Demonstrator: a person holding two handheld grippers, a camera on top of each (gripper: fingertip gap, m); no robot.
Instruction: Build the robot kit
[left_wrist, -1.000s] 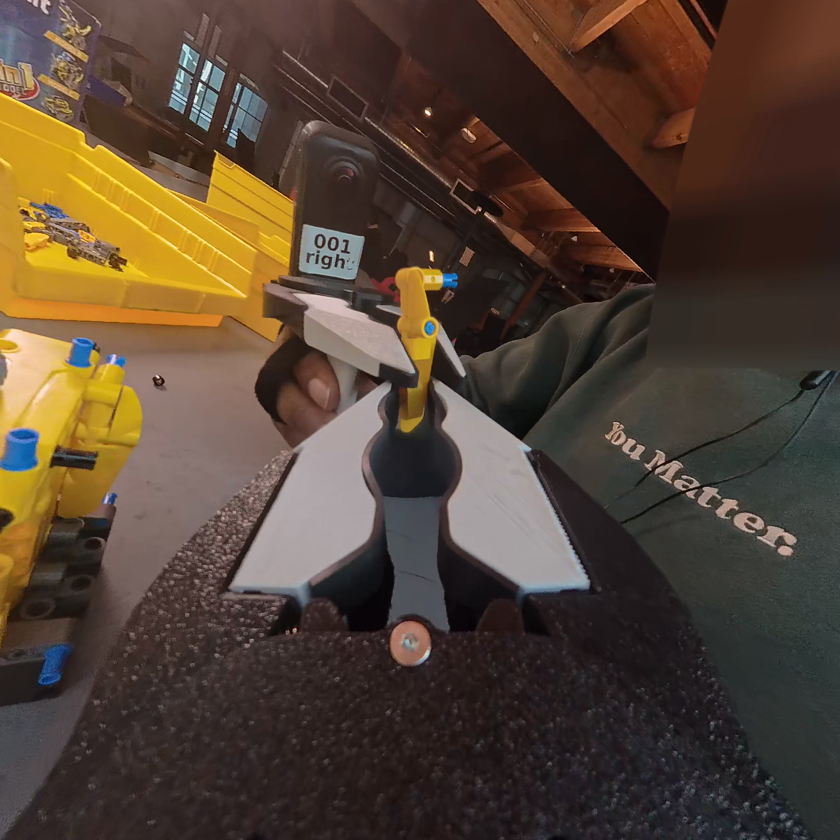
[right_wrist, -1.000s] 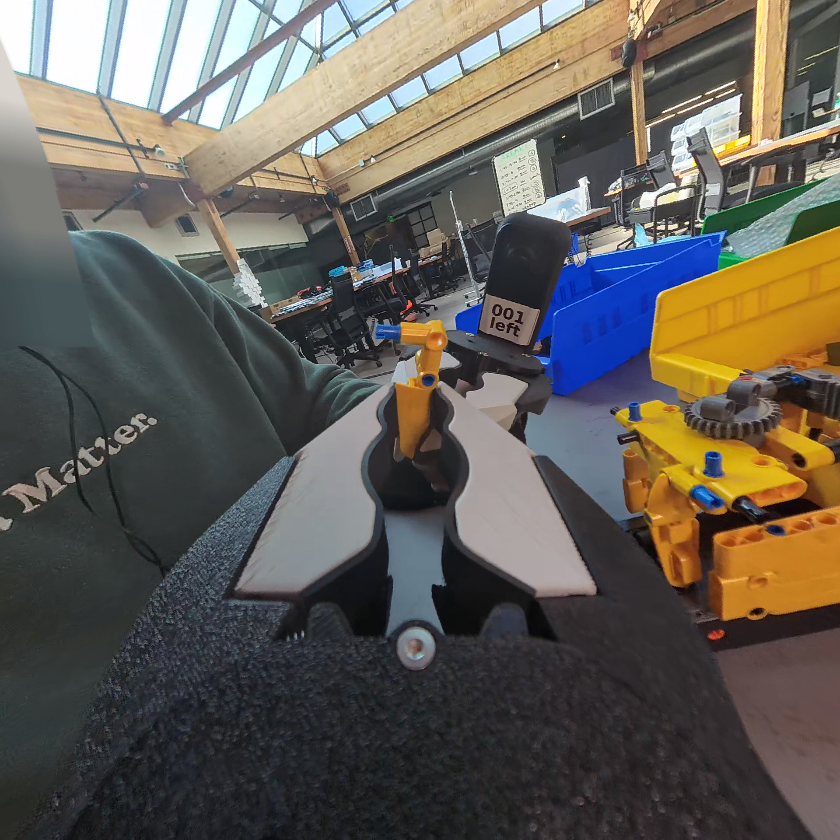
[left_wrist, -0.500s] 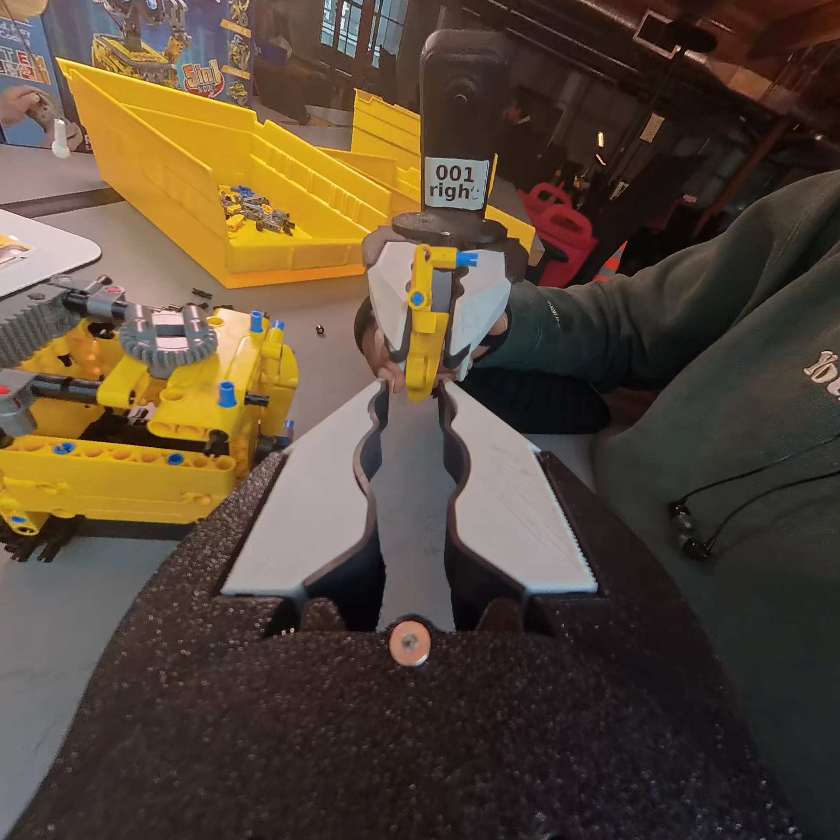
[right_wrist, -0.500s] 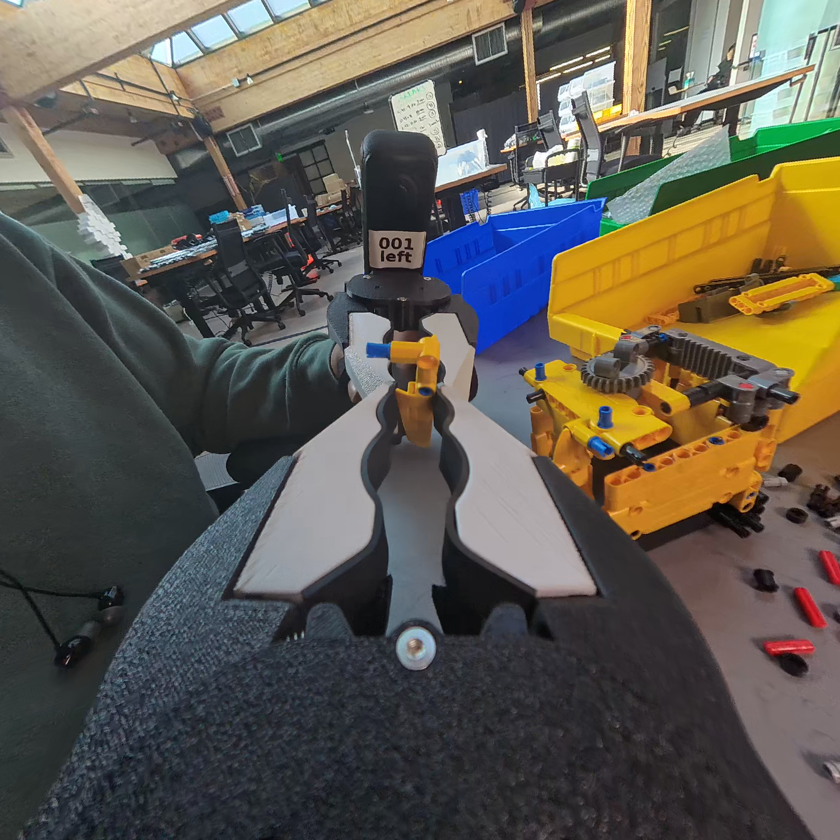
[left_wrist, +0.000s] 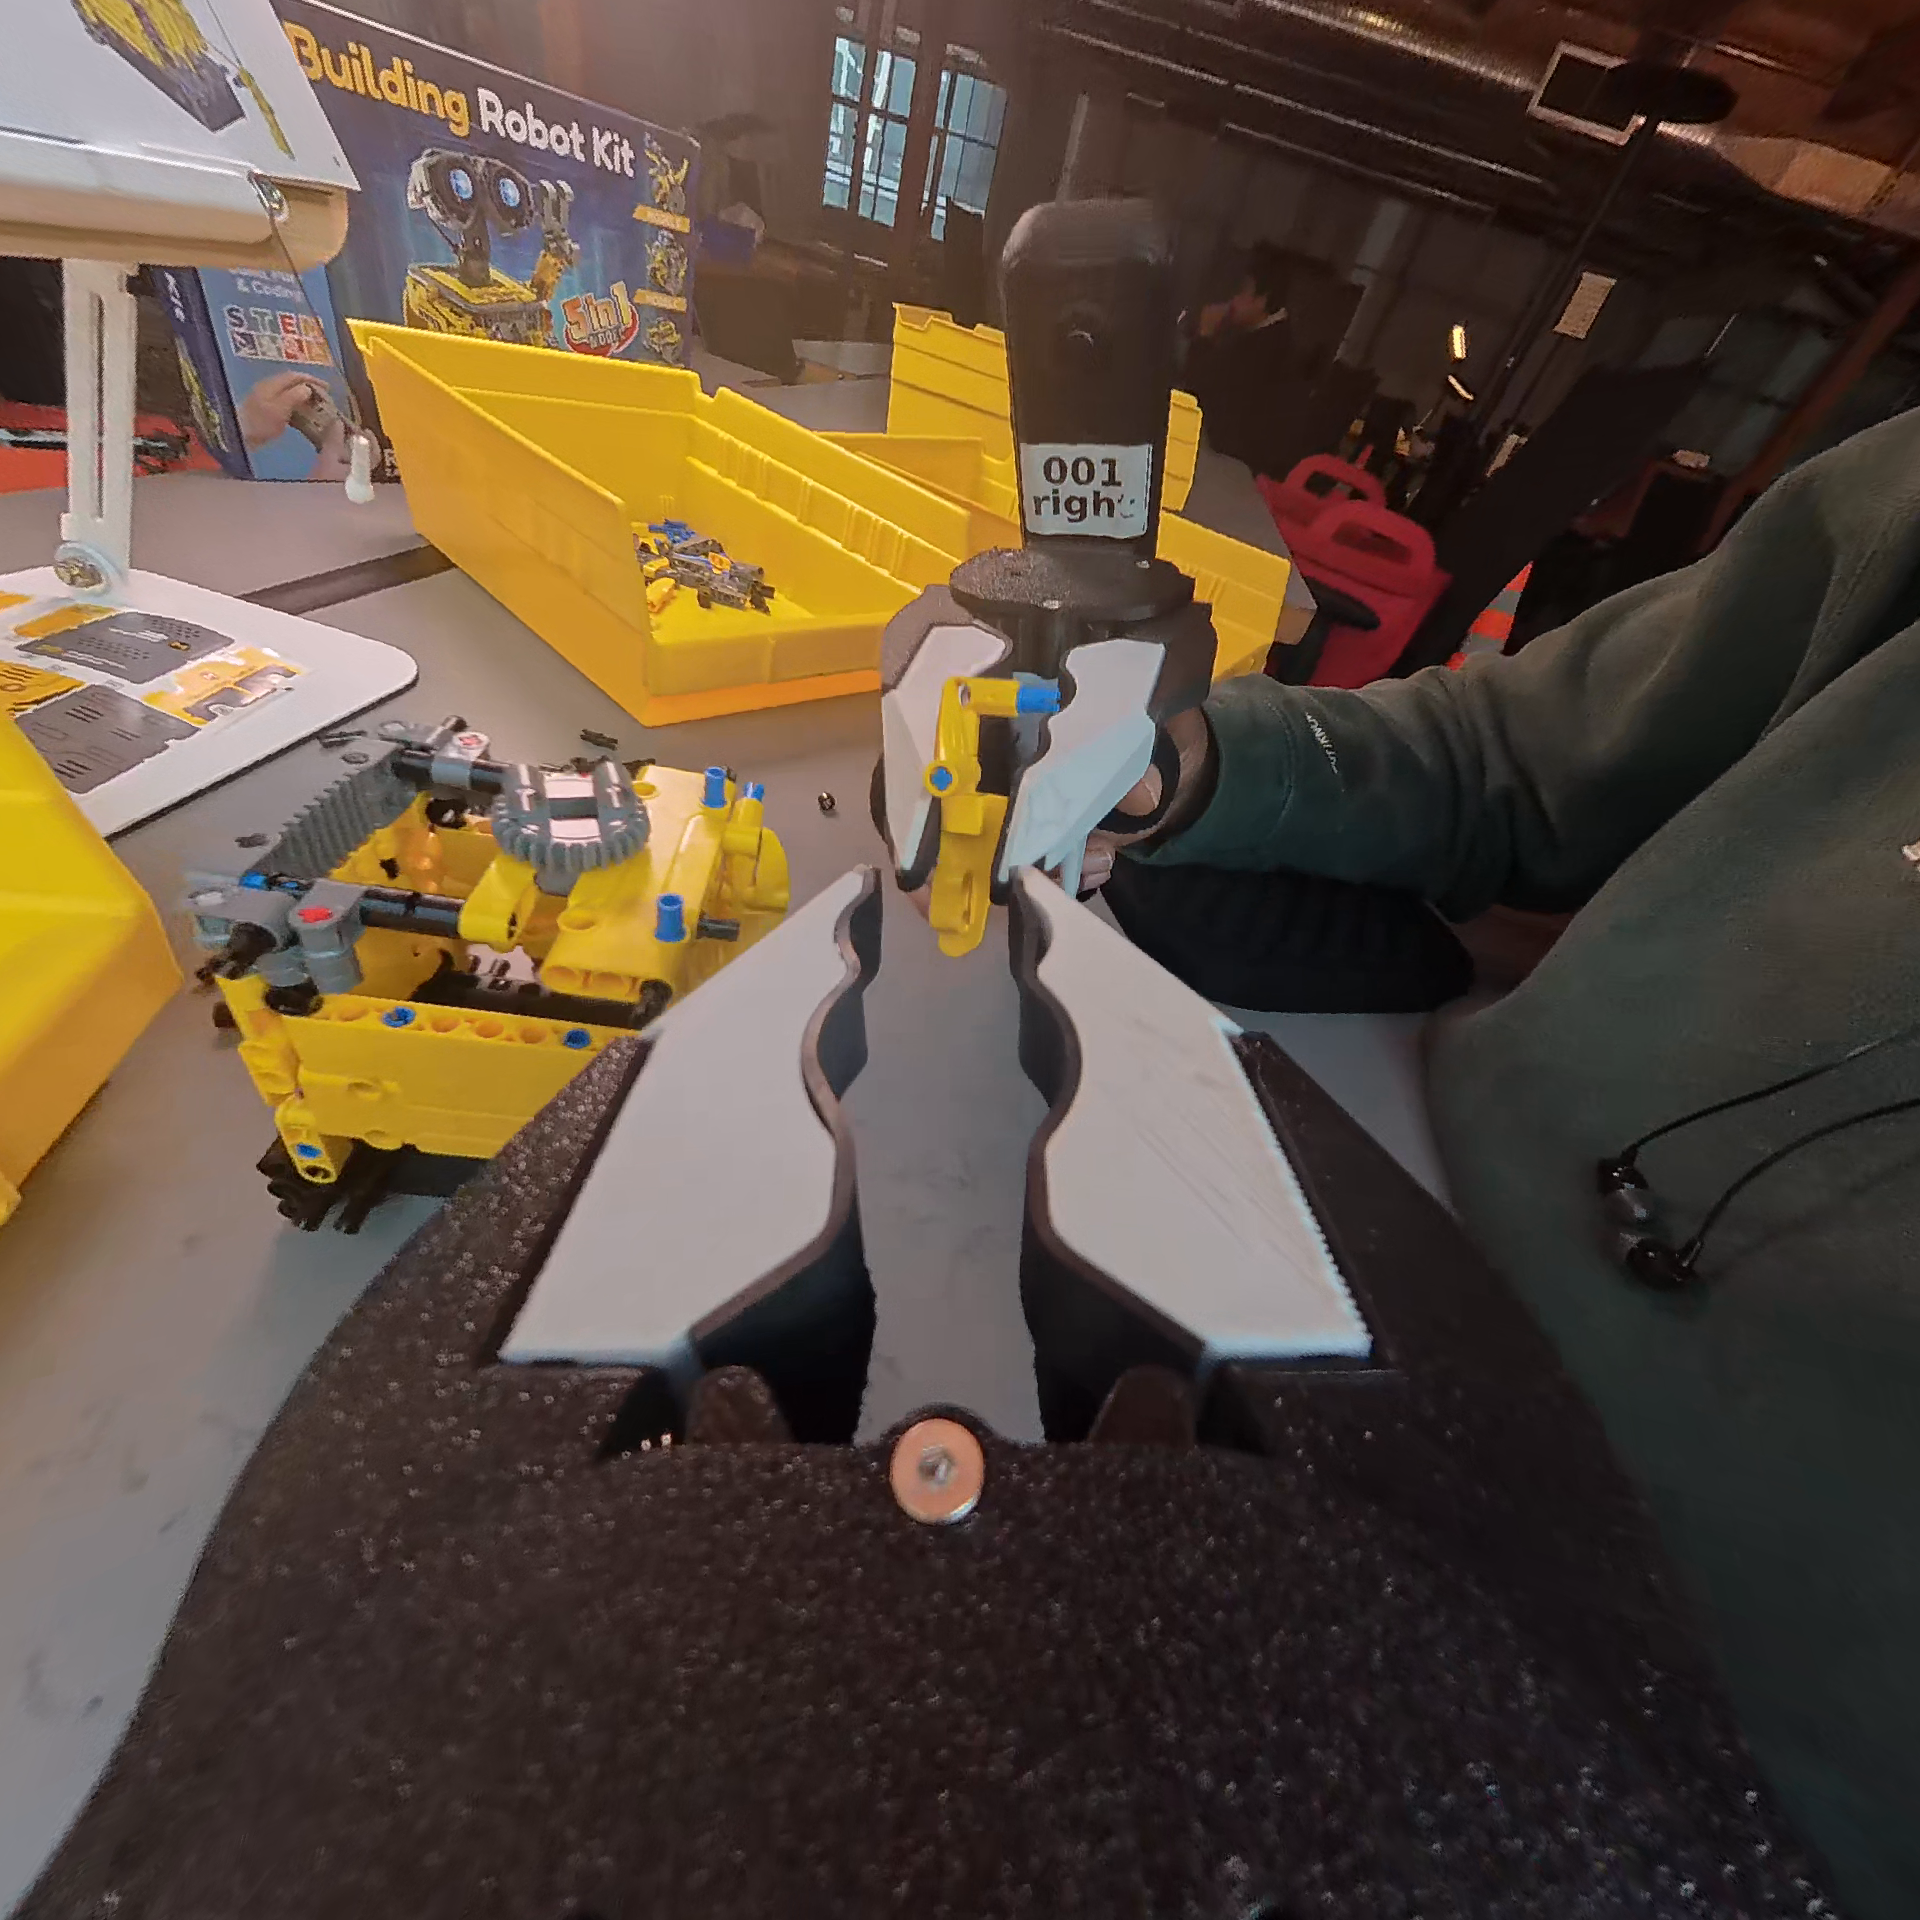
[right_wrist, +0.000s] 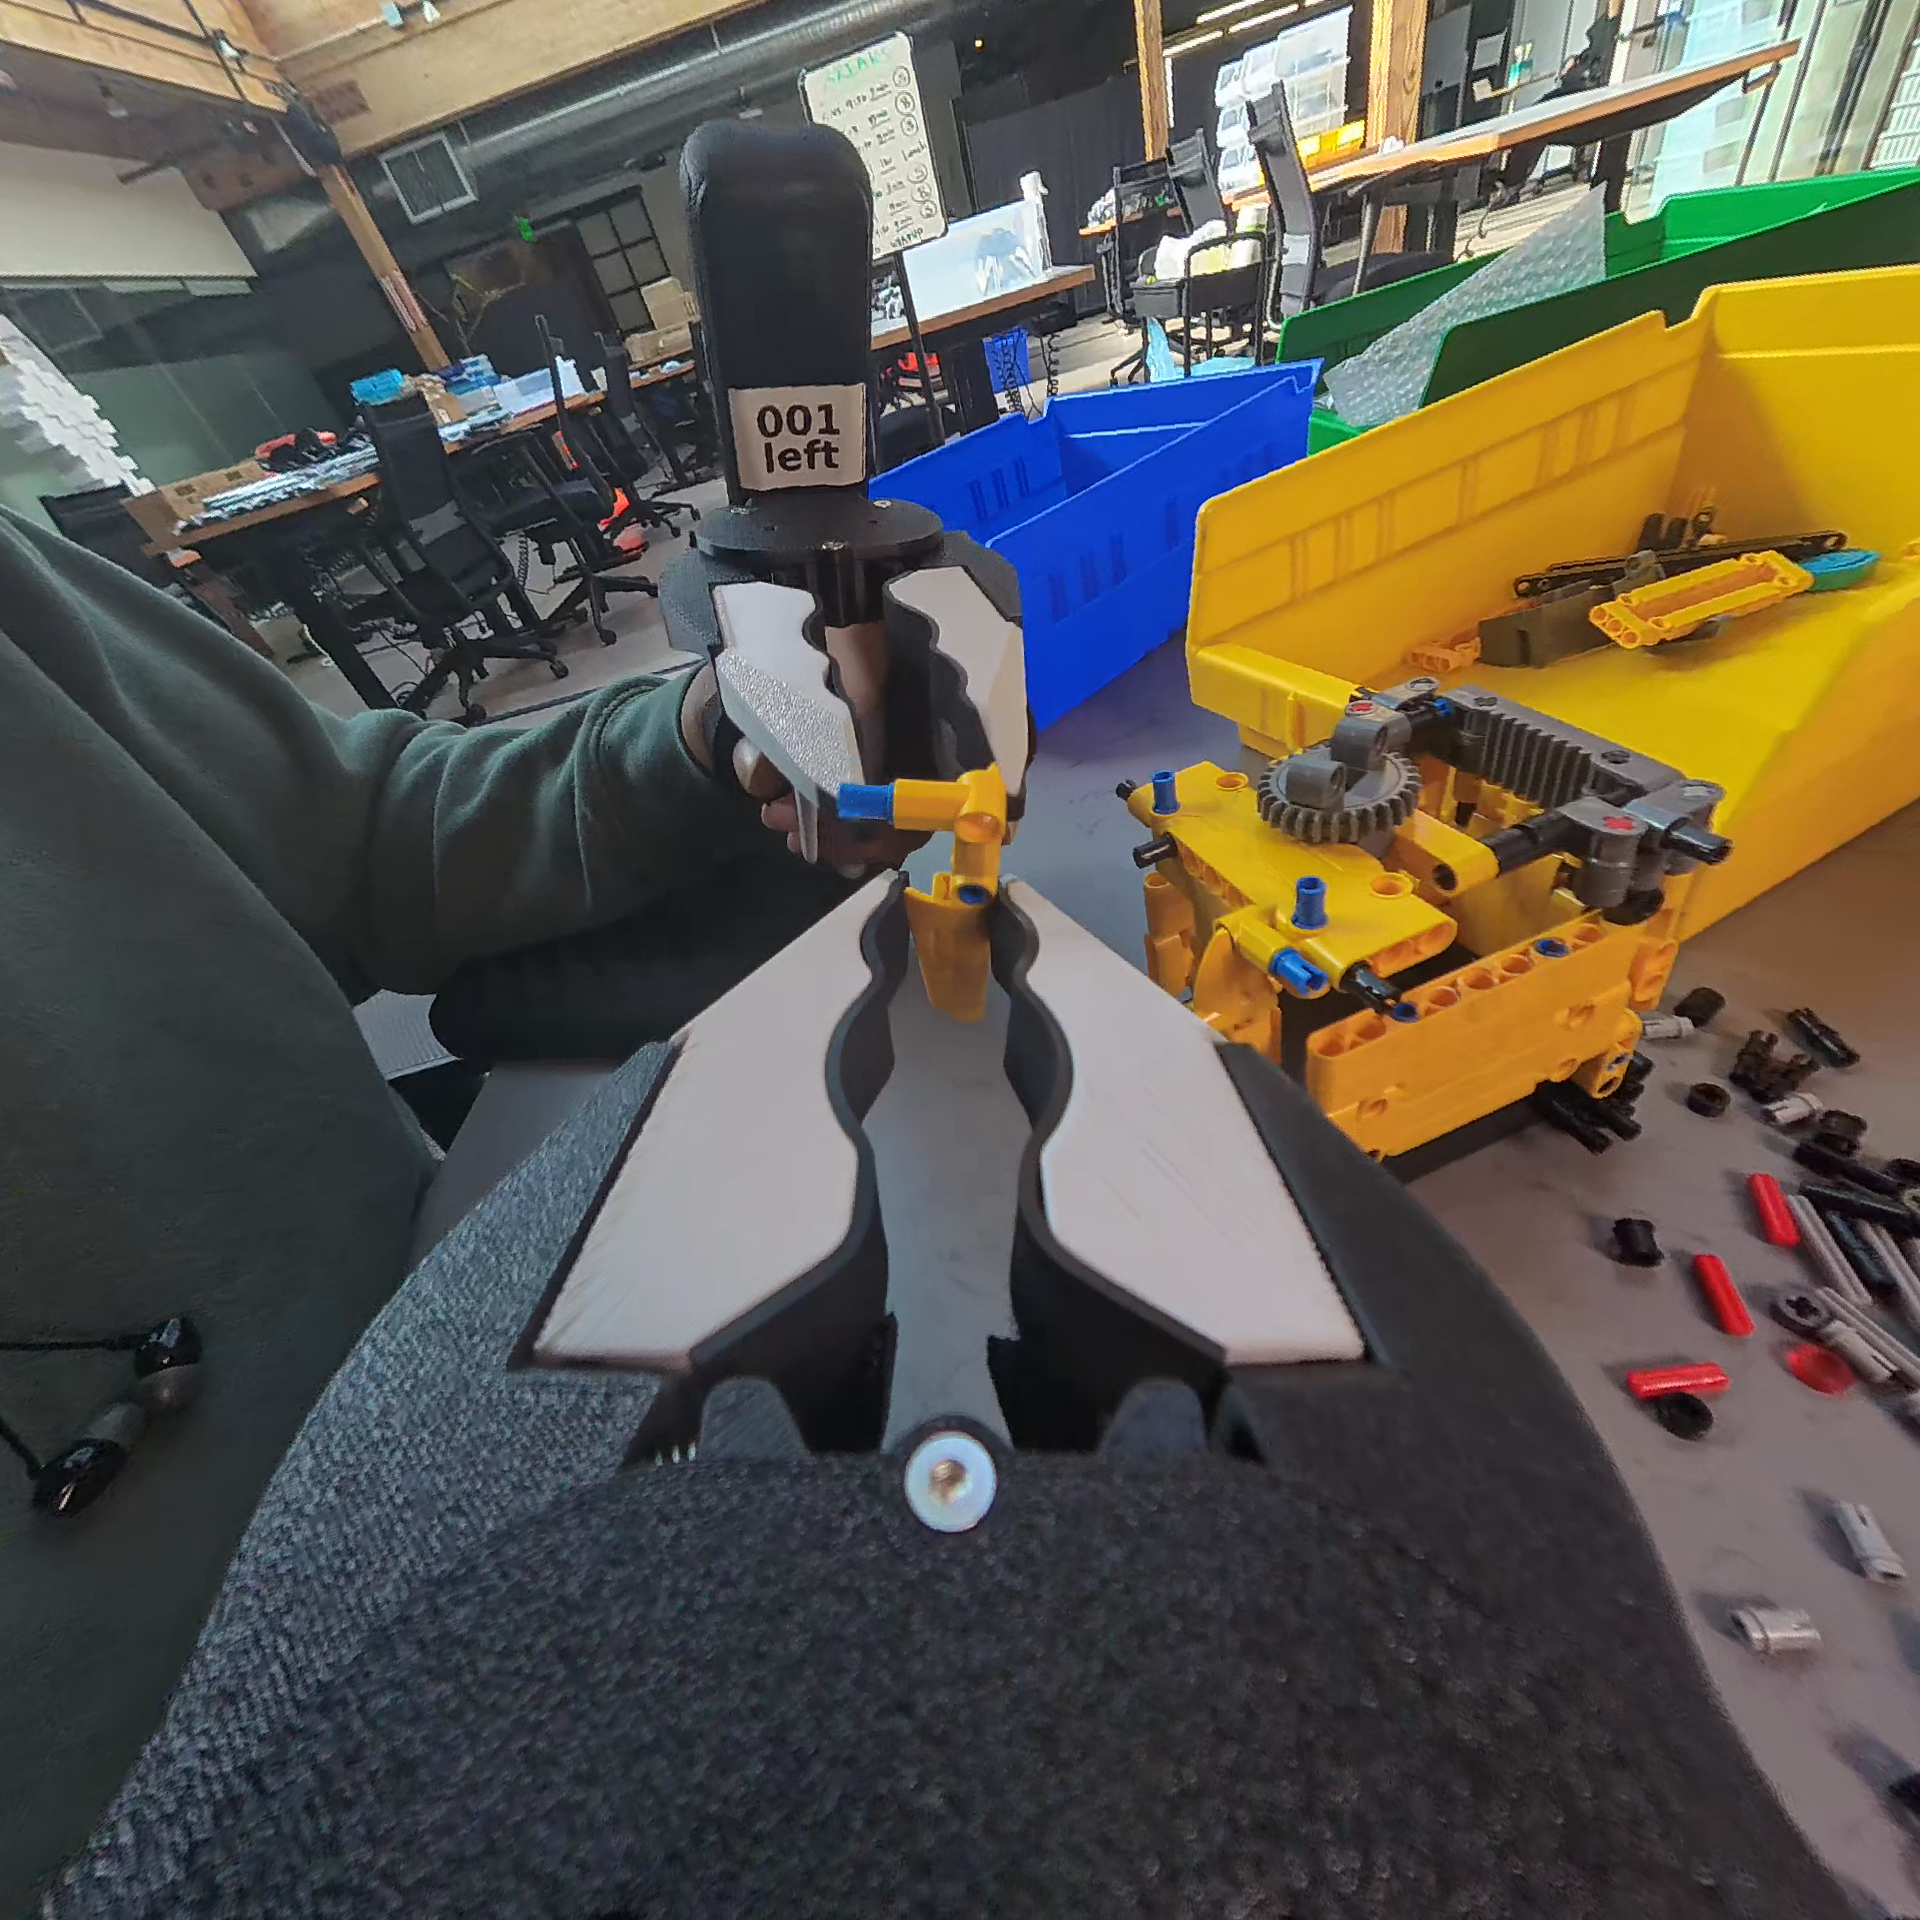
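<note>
Off to my side sits a half-built yellow brick model (left_wrist: 488, 935) topped with a grey gear (right_wrist: 1340, 795), resting on the grey table (left_wrist: 125, 1351). Behind it, a yellow bin (left_wrist: 582, 520) holds a small heap of bricks, and a kit box (left_wrist: 488, 208) stands beyond that. Over in the right wrist view I see a blue bin (right_wrist: 1101, 499), a green bin (right_wrist: 1766, 229), and loose red pins (right_wrist: 1714, 1294) scattered across the tabletop
</note>
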